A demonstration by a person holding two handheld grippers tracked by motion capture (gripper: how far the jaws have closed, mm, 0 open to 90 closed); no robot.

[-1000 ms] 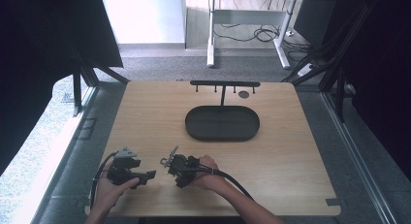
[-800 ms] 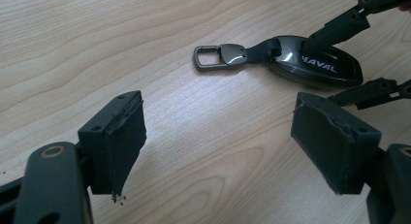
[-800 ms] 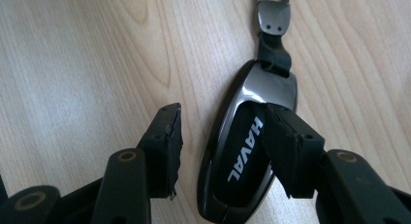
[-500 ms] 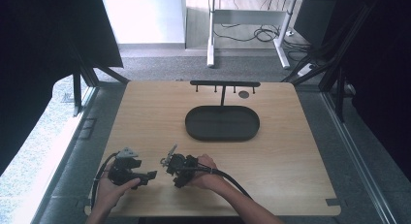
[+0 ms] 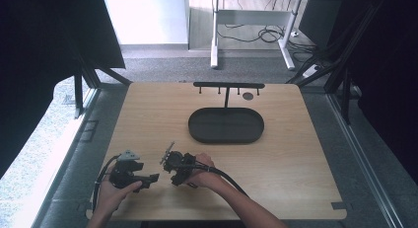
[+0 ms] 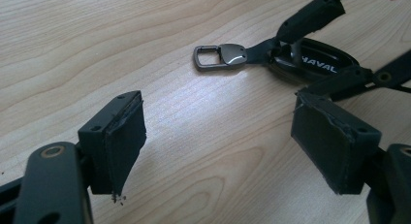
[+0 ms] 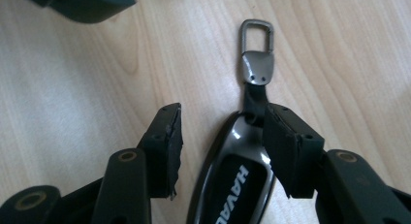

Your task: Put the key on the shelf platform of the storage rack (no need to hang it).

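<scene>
The key fob (image 7: 232, 185) lies flat on the table (image 5: 296, 159). The right gripper (image 7: 220, 136) straddles it, jaws apart, gripping nothing. The left gripper (image 6: 228, 141) gapes empty nearby. Risk: the glossy shell may slip sideways on closing.

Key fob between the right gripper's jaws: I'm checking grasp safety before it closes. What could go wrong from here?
1. The key fob is smooth and rounded, and the right gripper straddles it off-centre, one pad already beside its narrow strap end; closing might squirt it out.
2. The metal ring hangs loose on a short strap and could swing or snag.
3. The open left gripper sits close by, so the two could collide.
</scene>
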